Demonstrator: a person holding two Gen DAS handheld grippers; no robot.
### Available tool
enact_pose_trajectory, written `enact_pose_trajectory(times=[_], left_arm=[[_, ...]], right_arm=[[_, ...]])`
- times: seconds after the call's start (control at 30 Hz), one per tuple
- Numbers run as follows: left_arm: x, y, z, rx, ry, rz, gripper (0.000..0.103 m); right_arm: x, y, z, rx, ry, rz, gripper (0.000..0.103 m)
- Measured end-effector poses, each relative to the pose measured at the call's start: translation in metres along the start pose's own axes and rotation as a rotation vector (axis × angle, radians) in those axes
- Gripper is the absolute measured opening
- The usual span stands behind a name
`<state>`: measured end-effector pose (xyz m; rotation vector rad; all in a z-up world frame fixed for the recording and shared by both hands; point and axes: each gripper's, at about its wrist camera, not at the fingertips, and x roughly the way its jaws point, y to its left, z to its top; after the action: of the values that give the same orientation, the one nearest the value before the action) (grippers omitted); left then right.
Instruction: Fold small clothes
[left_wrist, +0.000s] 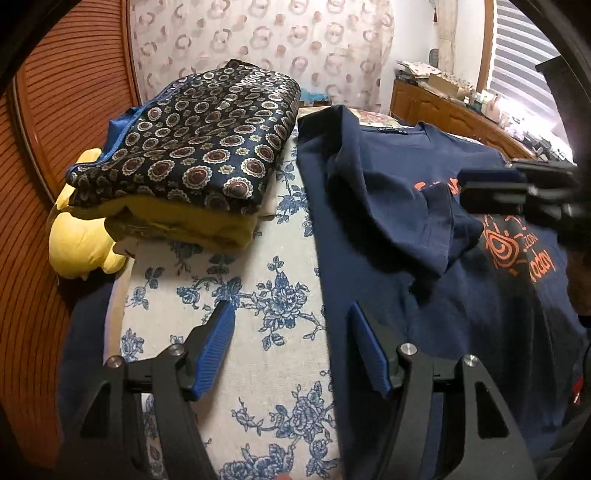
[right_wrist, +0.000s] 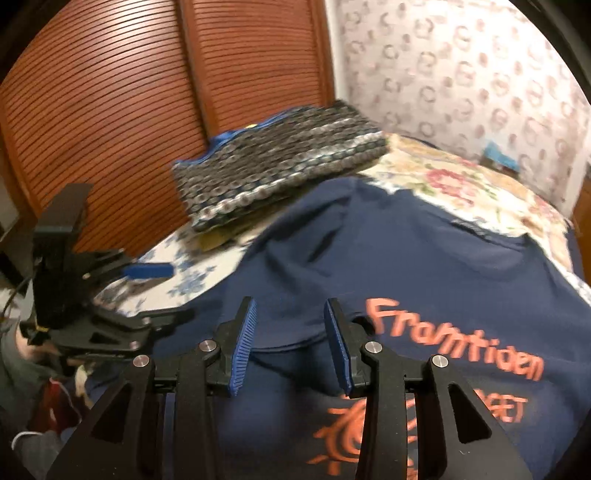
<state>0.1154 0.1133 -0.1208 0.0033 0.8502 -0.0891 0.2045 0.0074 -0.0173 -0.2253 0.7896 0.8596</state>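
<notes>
Navy tee (left_wrist: 424, 258), likely light, limp and grippy, lies flat ahead of both empty, part-open grippers, left (left_wrist: 291, 350) wider than right (right_wrist: 290, 343); best pinched at the folded sleeve hem or side edge.

"Framtiden" on navy tee (right_wrist: 424, 266)

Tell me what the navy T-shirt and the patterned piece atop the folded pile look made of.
Navy T-shirt: likely cotton knit, matte, soft rumpled folds, with a flat orange print, probably screen-printed. Patterned piece: apparently a smooth, silky woven fabric, satin or polyester, since its medallion print shows a faint sheen and it folds crisply. Neither can be confirmed by sight.
</notes>
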Motion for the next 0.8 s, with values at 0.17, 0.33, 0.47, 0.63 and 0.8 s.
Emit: enact_pose_trajectory(times=[0.17,0.33,0.47,0.63,0.8], left_arm=[[0.001,0.003,0.0,-0.013,-0.002,-0.018,0.07],[0.0,0.003,-0.001,-0.014,-0.005,-0.017,0.07],[0.002,0.005,0.0,-0.015,-0.008,-0.017,0.071],[0.002,0.005,0.0,-0.015,-0.008,-0.016,0.071],[0.002,0.005,0.0,-0.016,-0.008,-0.017,0.071]], right_arm=[[0.011,0.016,-0.006,-0.024,0.025,0.057,0.038],[0.022,0.025,-0.011,-0.049,0.051,0.085,0.038],[0.027,0.031,-0.014,-0.067,0.068,0.082,0.038],[0.041,0.032,-0.012,-0.102,0.104,0.035,0.028],[0.027,0.013,0.005,-0.063,0.016,-0.013,0.005]])
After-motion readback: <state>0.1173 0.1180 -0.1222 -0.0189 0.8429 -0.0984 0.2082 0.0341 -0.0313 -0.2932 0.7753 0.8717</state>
